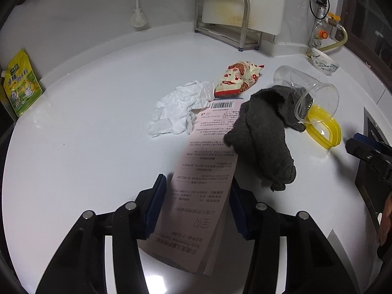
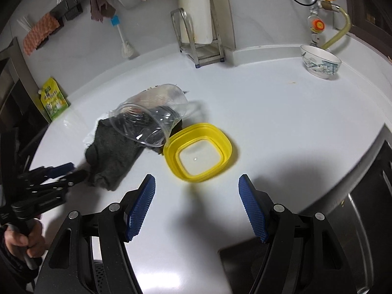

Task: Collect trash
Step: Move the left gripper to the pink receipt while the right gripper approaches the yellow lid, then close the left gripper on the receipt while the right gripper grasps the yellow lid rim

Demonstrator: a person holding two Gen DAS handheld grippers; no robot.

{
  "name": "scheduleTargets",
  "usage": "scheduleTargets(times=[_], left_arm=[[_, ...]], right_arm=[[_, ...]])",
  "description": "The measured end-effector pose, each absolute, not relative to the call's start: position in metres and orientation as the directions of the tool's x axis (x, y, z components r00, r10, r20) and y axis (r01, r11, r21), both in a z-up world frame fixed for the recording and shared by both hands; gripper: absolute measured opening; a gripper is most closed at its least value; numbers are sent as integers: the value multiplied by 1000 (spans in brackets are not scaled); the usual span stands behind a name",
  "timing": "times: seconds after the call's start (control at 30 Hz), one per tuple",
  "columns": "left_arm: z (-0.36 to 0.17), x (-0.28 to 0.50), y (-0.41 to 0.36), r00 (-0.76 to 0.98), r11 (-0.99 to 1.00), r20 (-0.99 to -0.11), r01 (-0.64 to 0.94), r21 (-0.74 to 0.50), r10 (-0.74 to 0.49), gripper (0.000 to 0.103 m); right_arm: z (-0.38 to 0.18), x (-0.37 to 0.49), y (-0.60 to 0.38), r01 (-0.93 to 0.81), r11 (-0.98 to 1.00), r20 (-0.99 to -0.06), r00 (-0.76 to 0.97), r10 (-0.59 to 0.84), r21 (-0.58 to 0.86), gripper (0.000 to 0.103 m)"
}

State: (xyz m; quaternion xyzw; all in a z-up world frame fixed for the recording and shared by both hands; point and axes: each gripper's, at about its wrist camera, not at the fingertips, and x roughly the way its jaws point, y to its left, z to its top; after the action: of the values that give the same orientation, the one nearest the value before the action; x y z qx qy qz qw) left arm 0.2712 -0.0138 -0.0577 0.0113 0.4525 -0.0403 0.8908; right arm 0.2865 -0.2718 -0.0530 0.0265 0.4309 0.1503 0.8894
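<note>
My left gripper (image 1: 197, 183) has its jaws on both sides of a long pink printed box (image 1: 205, 171) that lies on the white counter (image 1: 85, 147); I cannot tell if the pads press it. Beyond it lie a crumpled white tissue (image 1: 178, 107), a red-and-cream snack wrapper (image 1: 238, 78), a grey cloth (image 1: 262, 137), a tipped clear plastic cup (image 1: 308, 90) and a yellow lid (image 1: 323, 127). My right gripper (image 2: 197, 183) is open and empty, just short of the yellow lid (image 2: 198, 152), with the cup (image 2: 152, 115) and cloth (image 2: 112, 152) to its left.
A green-yellow seasoning pouch (image 1: 20, 83) leans at the far left. A metal rack with a white board (image 1: 225, 22) and a brush (image 1: 138, 12) stand at the back wall. A patterned bowl (image 2: 319, 61) sits back right by the gas hose. The stove edge (image 2: 367, 196) lies to the right.
</note>
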Motion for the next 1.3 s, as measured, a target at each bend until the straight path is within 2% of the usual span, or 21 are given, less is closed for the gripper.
scheduleTargets(times=[0.07, 0.17, 0.37, 0.4, 0.43, 0.47, 0.6, 0.87, 1.17, 1.23, 1.3], left_arm=[[-54, 268, -10, 601, 997, -797, 80, -10, -56, 49], [-49, 265, -4, 607, 996, -792, 83, -21, -67, 48], [-46, 262, 8, 608, 996, -789, 80, -43, -83, 46], [-45, 261, 9, 609, 996, -788, 80, -49, -88, 44], [-45, 261, 10, 609, 995, -788, 82, -53, -92, 26], [-45, 262, 10, 602, 995, -793, 83, -55, -94, 22], [-46, 264, 14, 601, 995, -793, 81, -64, -100, 20], [-42, 263, 19, 610, 992, -783, 89, -85, -122, 15], [-34, 253, 12, 613, 985, -772, 133, -107, -166, 10], [-34, 252, 11, 613, 985, -771, 137, -108, -169, 10], [-33, 251, 11, 613, 984, -771, 139, -112, -174, 10]], right_arm=[[-53, 294, -266, -276, 950, -765, 579, 283, 143, 68], [-52, 302, -257, -329, 942, -767, 587, 259, 66, 75], [-54, 316, -249, -406, 914, -792, 564, 233, -20, 76], [-54, 319, -249, -416, 909, -797, 556, 236, -21, 77], [-54, 321, -248, -424, 906, -800, 551, 238, -23, 78], [-54, 323, -247, -434, 900, -802, 547, 238, -29, 78], [-56, 327, -243, -464, 883, -810, 545, 217, -75, 78], [-65, 333, -236, -504, 860, -838, 500, 217, -77, 79], [-74, 342, -231, -465, 880, -835, 519, 185, -95, 78], [-74, 342, -229, -470, 879, -835, 514, 196, -83, 77], [-74, 340, -230, -475, 877, -834, 511, 209, -71, 71]])
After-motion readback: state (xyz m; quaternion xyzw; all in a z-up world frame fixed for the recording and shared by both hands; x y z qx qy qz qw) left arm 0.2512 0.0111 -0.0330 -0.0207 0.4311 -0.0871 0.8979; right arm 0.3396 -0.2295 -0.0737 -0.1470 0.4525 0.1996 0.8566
